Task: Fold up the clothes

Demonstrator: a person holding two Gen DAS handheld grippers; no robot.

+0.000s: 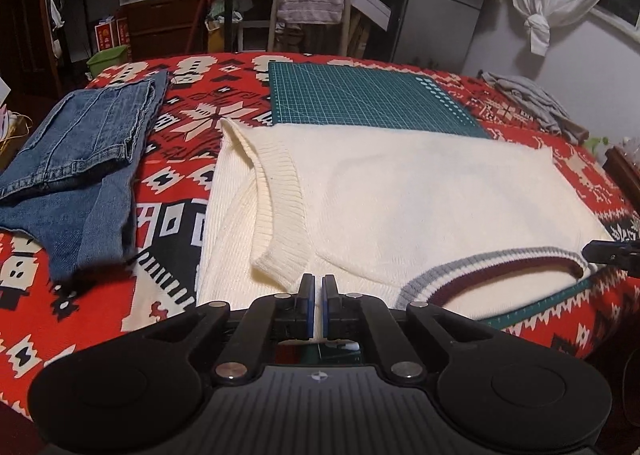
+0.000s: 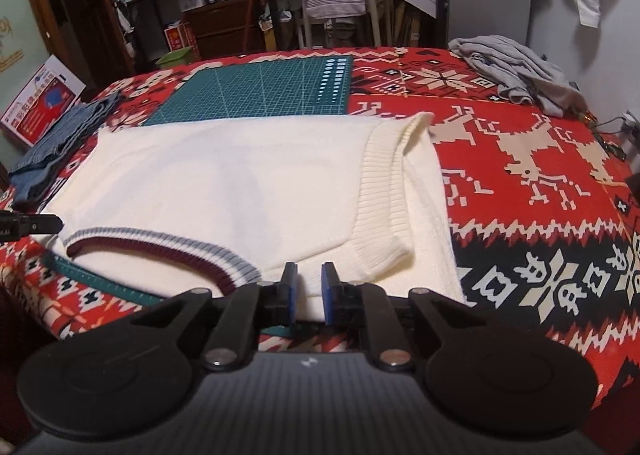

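Jeans (image 1: pixel 76 159) folded at nine o'clock, out of play. Left gripper (image 1: pixel 319 287) nearly closed, pinching the vest (image 1: pixel 400 191) at its near shoulder edge, six o'clock. Right gripper (image 2: pixel 308 275) narrow too, gripping knit at the other shoulder. Danger: thin pinch slipping on lift, or uneven pull skewing the fold.

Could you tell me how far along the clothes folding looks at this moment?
Done: blue denim jeans lie folded at the left, and both ribbed sleeves of the cream knitted sweater are folded inward. In hand: the left gripper and right gripper pinch its near collar-side edge. Left: folding the sweater's body over, then the crumpled grey garment.
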